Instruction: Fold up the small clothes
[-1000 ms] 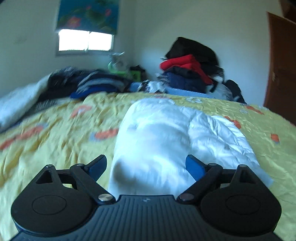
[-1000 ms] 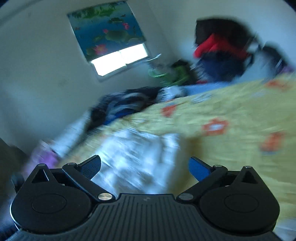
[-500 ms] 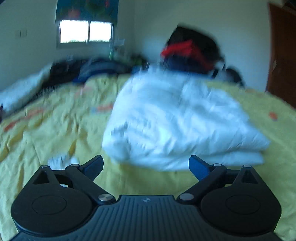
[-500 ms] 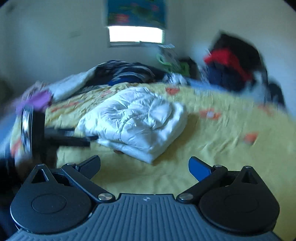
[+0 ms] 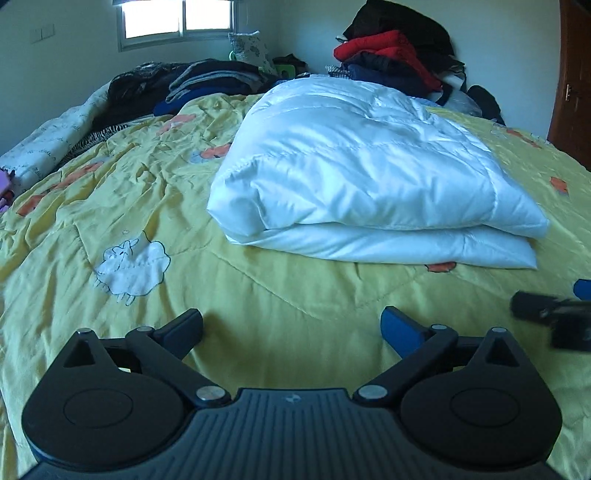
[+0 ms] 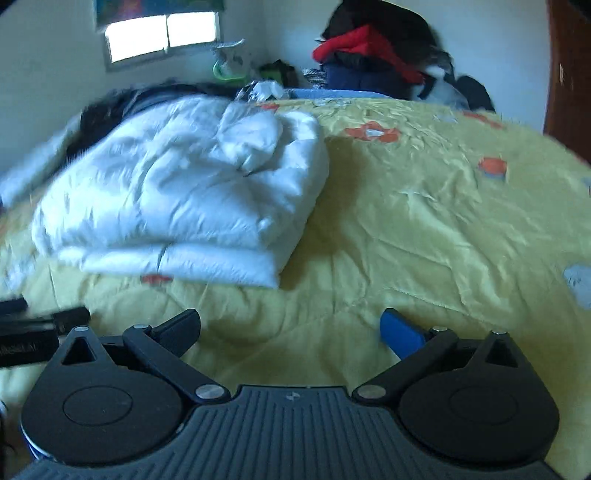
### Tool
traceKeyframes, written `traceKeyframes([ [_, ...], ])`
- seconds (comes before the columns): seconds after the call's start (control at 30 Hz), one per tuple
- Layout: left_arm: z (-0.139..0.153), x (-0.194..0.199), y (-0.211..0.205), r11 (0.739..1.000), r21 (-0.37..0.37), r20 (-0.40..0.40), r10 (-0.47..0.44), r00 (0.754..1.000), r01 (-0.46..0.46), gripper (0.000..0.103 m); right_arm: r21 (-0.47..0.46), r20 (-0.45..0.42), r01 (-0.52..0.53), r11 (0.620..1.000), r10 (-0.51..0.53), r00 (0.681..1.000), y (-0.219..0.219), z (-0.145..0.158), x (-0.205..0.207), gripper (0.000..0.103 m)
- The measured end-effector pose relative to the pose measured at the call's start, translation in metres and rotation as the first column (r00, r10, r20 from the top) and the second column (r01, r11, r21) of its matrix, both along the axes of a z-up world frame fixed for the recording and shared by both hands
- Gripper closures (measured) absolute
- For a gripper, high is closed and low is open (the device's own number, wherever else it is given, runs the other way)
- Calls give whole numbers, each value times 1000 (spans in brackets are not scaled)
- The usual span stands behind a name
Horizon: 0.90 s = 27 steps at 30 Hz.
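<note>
A white padded garment (image 5: 362, 166) lies folded in two layers on the yellow bedspread (image 5: 258, 295); the right wrist view shows the garment (image 6: 177, 199) at centre left. My left gripper (image 5: 291, 325) hovers low over the bedspread in front of it, jaws opening, nothing between them. My right gripper (image 6: 290, 325) stands open over bare bedspread (image 6: 424, 229), to the right of the garment's near corner. Each view catches the other gripper at its edge: the right gripper (image 5: 554, 314) and the left gripper (image 6: 37, 325), both blurred.
A tall pile of red, black and navy clothes (image 5: 391, 55) stands at the far right of the bed. Dark folded clothes (image 5: 192, 81) lie along the far left. A brown door (image 5: 572, 74) is at the right, a window (image 5: 177, 18) behind.
The garment sat between my left fingers a second ago; now that gripper is drawn back from it with wider jaws. The right gripper swung round and sank towards the bedspread.
</note>
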<state>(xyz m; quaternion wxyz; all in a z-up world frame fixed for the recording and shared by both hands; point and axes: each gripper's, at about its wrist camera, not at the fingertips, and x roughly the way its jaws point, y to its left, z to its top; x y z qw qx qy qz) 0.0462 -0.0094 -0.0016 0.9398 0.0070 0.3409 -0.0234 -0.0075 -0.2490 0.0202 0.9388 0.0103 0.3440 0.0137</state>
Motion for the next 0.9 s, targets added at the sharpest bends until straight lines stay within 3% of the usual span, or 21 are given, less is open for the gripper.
traceKeyframes([
  [0.07,-1,0,0,1000,-1,4,-5,1000,5,0,-52,-8,-3,999,2,1000,9,-2,1,0],
  [0.9,-1,1,0,1000,-5,3,-7,1000,7,0,-52,-3,7,999,-7,1000,5,-1,-1,1],
])
